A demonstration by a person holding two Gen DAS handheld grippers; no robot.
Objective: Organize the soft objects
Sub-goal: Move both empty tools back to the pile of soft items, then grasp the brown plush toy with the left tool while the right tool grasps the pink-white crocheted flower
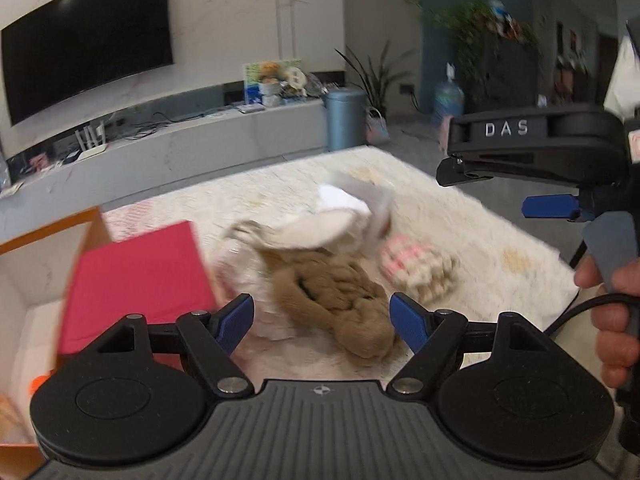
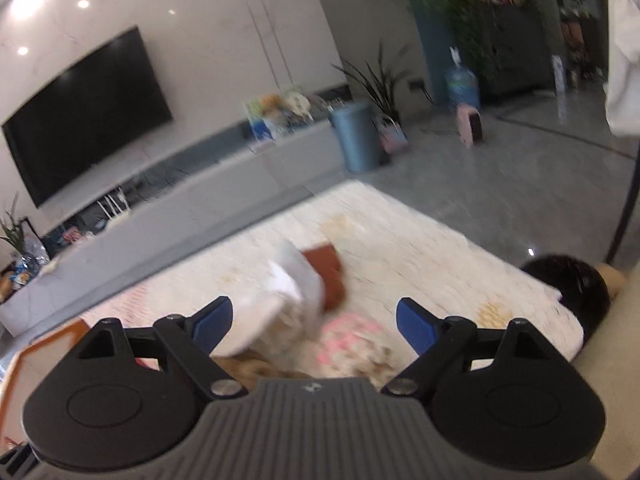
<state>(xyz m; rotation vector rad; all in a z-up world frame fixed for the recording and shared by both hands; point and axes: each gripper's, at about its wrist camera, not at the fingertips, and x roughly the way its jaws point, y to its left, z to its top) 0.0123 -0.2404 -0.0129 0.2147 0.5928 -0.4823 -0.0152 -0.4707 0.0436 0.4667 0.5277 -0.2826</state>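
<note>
A heap of soft things lies on a cream shaggy rug [image 1: 460, 216]: a brown knotted plush [image 1: 340, 300], a white cloth [image 1: 340, 216] and a pink-and-cream checked plush [image 1: 416, 268]. My left gripper [image 1: 322, 320] is open and empty, just above the brown plush. An open orange box [image 1: 48, 240] with a pink flap [image 1: 136, 280] stands at the left. My right gripper [image 2: 314, 324] is open and empty above the heap; in its view I see the white cloth [image 2: 296, 280], a brown piece [image 2: 330, 276] and the pink plush [image 2: 352, 344]. The right gripper also shows in the left wrist view [image 1: 520, 184], raised at the right.
A long grey TV bench [image 1: 200, 148] with a TV [image 1: 84, 40] above runs behind the rug. A blue bin [image 1: 346, 118] and plants [image 1: 376, 76] stand at its right end. Grey tile floor [image 2: 500, 184] lies beyond the rug. A black furry thing [image 2: 576, 284] sits at the rug's right edge.
</note>
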